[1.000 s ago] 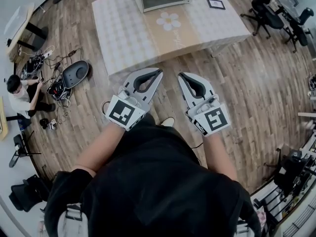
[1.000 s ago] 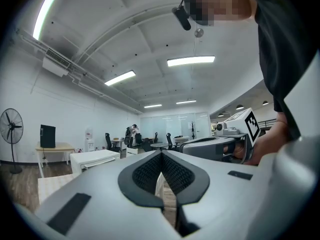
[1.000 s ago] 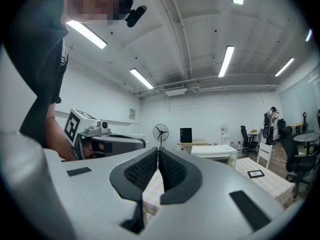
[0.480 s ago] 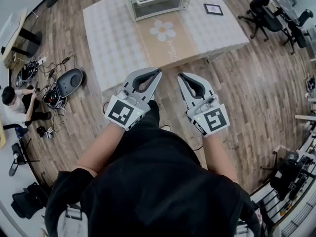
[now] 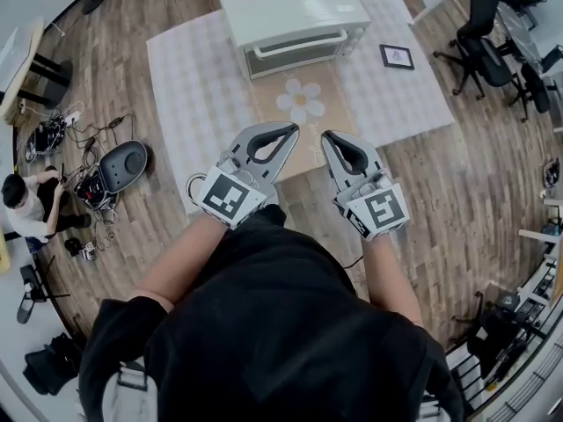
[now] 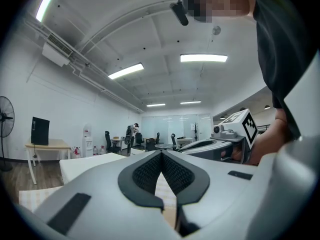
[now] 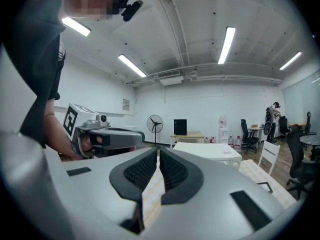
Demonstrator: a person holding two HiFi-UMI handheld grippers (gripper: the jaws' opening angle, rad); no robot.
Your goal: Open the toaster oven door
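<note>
Here, the white box-shaped toaster oven [image 5: 295, 11], its door [image 5: 297, 56] shut, stands on the checked-cloth tabletop [image 5: 189, 86]. Short of the oven, the left claw [image 5: 289, 129] and right claw [image 5: 326, 136] are each closed, empty.

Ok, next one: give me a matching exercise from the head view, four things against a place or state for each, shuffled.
Things:
1. toaster oven door
2. framed picture
3. flower print
4. seated person

Places or states:
A. on the floor, far left
B. closed
C. on the table, right of the toaster oven
D. on the table, in front of the toaster oven

Pairs: 1-B, 2-C, 3-D, 4-A
</note>
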